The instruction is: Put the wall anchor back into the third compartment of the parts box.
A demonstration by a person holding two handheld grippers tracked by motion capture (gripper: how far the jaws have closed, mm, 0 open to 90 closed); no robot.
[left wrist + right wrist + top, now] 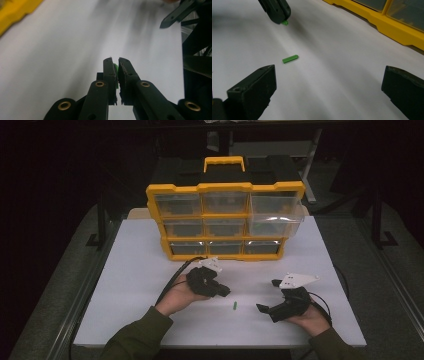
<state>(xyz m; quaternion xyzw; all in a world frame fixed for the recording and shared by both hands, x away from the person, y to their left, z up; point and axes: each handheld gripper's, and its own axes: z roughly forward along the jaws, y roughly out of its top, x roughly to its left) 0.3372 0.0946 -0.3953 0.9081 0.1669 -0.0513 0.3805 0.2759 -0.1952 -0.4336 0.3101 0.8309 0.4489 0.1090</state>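
My left gripper (226,291) (117,60) hangs just above the white table, shut on a small green piece (116,71) pinched between its pads; that piece's tip (285,22) sticks out under the jaws in the right gripper view. A second green piece (234,306) (290,59), short and ribbed, lies flat on the table between the two grippers. My right gripper (267,296) (329,82) rests low at the right with its jaws wide apart and nothing between them, pointing toward the loose piece.
A yellow organiser (225,220) with clear drawers stands upright at the back of the white table (140,270); its middle right drawer (276,218) is pulled out. Its yellow base (387,22) lies off to the right of the right gripper.
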